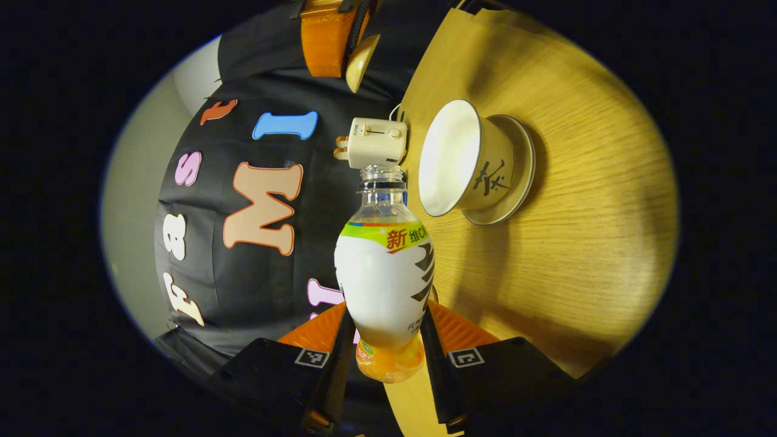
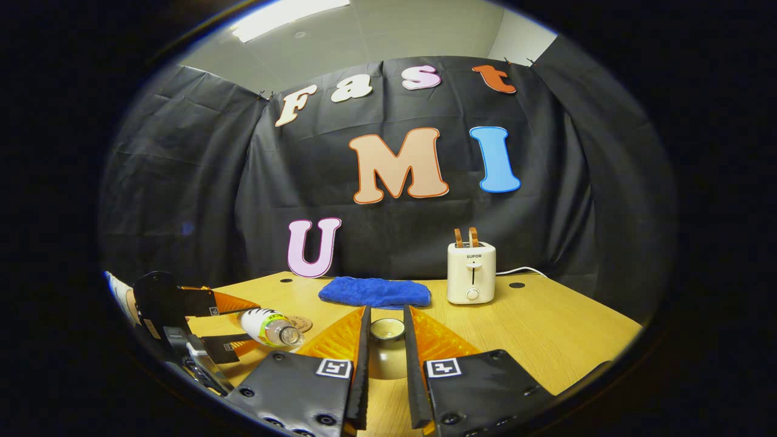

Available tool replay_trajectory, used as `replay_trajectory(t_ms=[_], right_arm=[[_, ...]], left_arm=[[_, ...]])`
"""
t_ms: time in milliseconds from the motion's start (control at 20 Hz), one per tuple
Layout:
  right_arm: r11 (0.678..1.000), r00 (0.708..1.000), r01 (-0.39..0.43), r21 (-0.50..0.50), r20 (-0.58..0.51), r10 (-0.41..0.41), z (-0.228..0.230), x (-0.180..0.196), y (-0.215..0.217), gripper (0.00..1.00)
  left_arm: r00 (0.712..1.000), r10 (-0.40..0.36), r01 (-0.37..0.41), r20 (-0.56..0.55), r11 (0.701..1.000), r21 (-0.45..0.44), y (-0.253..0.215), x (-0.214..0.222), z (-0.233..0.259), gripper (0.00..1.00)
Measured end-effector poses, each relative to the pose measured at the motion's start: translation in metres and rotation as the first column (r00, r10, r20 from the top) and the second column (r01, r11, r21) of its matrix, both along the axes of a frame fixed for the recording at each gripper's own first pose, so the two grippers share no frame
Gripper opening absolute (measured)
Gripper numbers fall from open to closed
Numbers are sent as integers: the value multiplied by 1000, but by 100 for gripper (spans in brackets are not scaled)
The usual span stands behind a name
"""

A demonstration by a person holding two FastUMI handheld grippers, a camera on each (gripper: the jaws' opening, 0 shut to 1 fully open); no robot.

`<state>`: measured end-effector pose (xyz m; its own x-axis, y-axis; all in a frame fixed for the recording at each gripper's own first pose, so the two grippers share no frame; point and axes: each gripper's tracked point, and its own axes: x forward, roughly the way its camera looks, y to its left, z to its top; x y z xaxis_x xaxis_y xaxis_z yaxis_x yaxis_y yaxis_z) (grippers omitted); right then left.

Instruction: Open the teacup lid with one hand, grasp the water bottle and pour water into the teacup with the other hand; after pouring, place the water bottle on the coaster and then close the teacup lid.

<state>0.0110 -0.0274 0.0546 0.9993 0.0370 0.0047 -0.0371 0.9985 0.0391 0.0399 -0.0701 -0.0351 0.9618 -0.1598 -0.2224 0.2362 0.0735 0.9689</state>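
Both views are sharp at the centre and bow strongly toward the edges. A ceiling light panel point(image 2: 291, 13) glares at upper left. The tabletop point(image 1: 583, 200) is warmly lit, darkening toward its lower edge; the teacup point(image 1: 470, 161) casts a soft shadow.

Bare table point(image 2: 546, 328) lies right of the toaster point(image 2: 471, 273); the blue cloth point(image 2: 375, 292) and toaster block the back edge.

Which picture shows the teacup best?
The left gripper view. There the teacup shows whole, lid off, white inside, on its saucer, beyond the mouth of the water bottle that the left gripper holds. In the right gripper view I cannot pick the teacup out.
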Motion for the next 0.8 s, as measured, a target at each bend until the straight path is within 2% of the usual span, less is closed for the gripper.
replay_trajectory(t_ms=[350, 500, 800], right_arm=[[1000, 1000, 2, -10, 1, -2, 1, 0, -1, 30], [1000, 1000, 4, -2, 0, -4, 1, -1, -3, 30], [1000, 1000, -3, -3, -1, 3, 1, -2, 0, 30]], left_arm=[[999, -32, 29, 15, 989, 144, 1, 3, 8, 56], [999, -30, 27, 13, 984, 177, 3, 5, 8, 55], [999, -47, 40, 16, 958, 284, 3, 7, 17, 57]])
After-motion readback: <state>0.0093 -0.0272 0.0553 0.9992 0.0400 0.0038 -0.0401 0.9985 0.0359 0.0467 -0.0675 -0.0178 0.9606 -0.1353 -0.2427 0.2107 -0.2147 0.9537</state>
